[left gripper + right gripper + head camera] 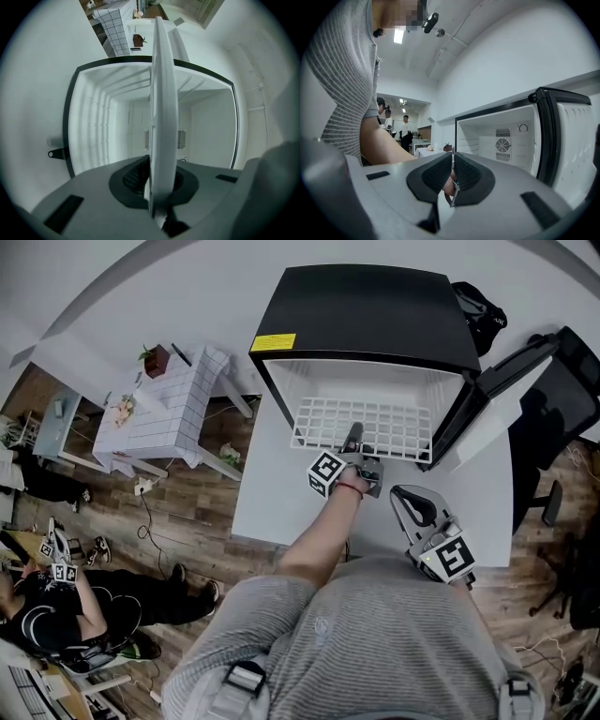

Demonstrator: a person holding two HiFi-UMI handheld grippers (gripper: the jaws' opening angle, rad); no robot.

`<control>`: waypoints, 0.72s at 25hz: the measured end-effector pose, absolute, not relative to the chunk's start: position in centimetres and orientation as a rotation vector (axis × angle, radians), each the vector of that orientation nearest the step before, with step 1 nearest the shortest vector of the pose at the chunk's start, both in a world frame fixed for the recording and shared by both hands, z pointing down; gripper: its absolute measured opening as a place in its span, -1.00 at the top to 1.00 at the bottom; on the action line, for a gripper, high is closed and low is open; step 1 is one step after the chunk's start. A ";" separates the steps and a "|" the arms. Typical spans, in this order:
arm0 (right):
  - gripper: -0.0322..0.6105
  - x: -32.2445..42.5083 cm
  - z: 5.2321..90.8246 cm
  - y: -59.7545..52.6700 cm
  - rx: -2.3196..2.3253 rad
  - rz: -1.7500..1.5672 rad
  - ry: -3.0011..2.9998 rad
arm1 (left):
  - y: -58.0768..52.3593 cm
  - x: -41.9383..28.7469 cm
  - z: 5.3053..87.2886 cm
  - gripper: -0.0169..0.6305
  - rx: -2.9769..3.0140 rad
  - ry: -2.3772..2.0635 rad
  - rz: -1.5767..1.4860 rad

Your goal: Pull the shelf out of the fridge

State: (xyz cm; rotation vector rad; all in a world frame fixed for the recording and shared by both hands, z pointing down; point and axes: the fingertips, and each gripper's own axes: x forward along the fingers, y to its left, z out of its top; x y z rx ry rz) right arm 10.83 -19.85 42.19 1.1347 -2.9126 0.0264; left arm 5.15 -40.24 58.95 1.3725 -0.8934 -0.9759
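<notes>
A: Shelf [361, 427]: white wire grid, partly out of the fridge [366, 315], over the desk [267, 493]. Looks light, stiff, slick; grip the near rim mid-span.

B: Left tongs [353, 439] clenched on that rim. Right tongs [405, 495] closed on nothing, near the body.

A: Head view shows the grid; left gripper view only its edge, plus the bare fridge interior.

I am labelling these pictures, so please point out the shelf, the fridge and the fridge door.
shelf [398, 427]: head view, white wire grid.
fridge [366, 310]: head view, black top.
fridge door [572, 140]: right gripper view, white inner lining.
</notes>
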 end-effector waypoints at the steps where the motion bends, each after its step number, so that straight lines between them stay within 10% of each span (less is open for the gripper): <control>1: 0.86 10.8 42.2 -19.9 1.134 0.027 -2.912 | -40.2 5.2 58.9 0.84 1.374 -0.892 -0.976; 18: 0.86 10.2 42.4 -19.6 1.119 0.027 -2.914 | -39.0 5.0 59.0 0.84 1.377 -0.899 -0.985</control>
